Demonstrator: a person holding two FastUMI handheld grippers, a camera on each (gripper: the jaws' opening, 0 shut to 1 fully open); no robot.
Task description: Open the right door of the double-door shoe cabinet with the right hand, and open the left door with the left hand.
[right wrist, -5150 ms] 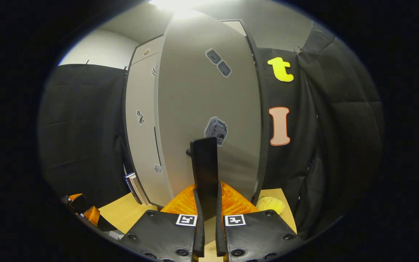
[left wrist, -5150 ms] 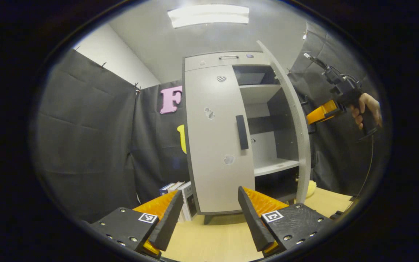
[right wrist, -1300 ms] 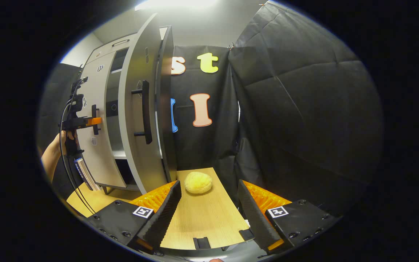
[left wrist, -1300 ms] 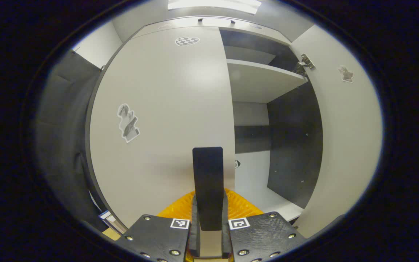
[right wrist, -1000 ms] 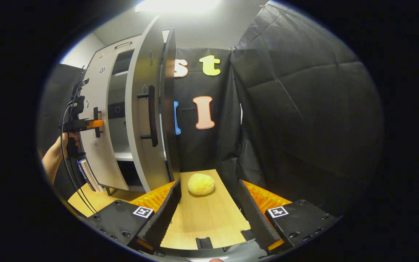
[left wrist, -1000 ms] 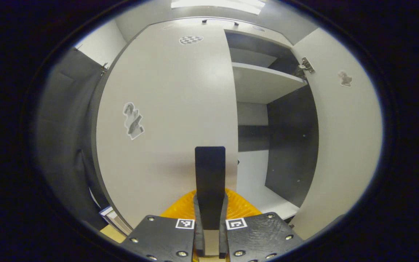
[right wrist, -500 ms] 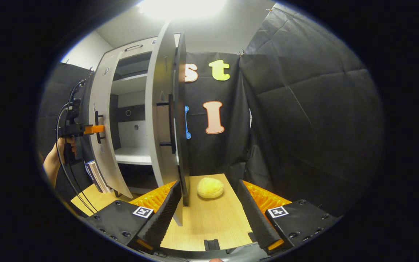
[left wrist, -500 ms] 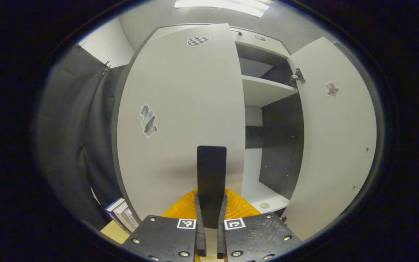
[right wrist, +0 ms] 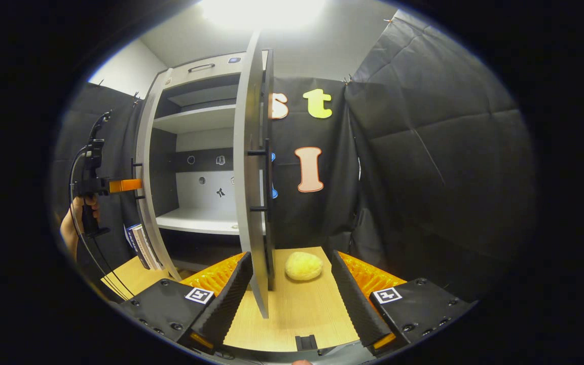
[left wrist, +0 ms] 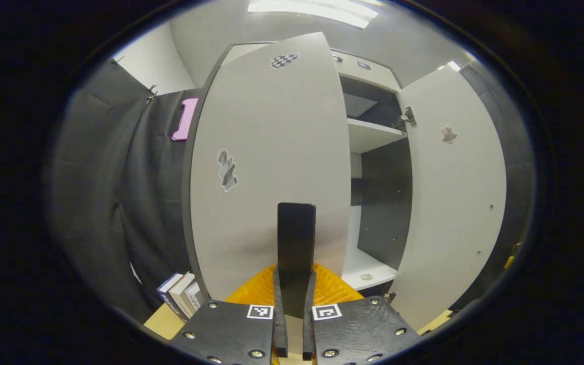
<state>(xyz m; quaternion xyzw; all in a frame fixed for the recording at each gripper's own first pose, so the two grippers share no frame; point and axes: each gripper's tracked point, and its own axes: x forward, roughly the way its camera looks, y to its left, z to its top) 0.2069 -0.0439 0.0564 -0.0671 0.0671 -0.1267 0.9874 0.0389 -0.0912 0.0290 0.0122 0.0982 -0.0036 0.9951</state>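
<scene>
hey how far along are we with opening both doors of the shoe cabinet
Done: the right door stands wide open, seen edge-on in the right gripper view, and the right gripper is open and off its handle.

In hand: the left gripper is shut on the left door's handle, with the left door swung well out from the shelves.

Left: perhaps a little more swing, then letting go.

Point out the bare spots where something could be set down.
Bare: the cabinet's white shelf and the tabletop strip between the right door and the yellow lump. Crowded: beside the left door, where books stand.
</scene>
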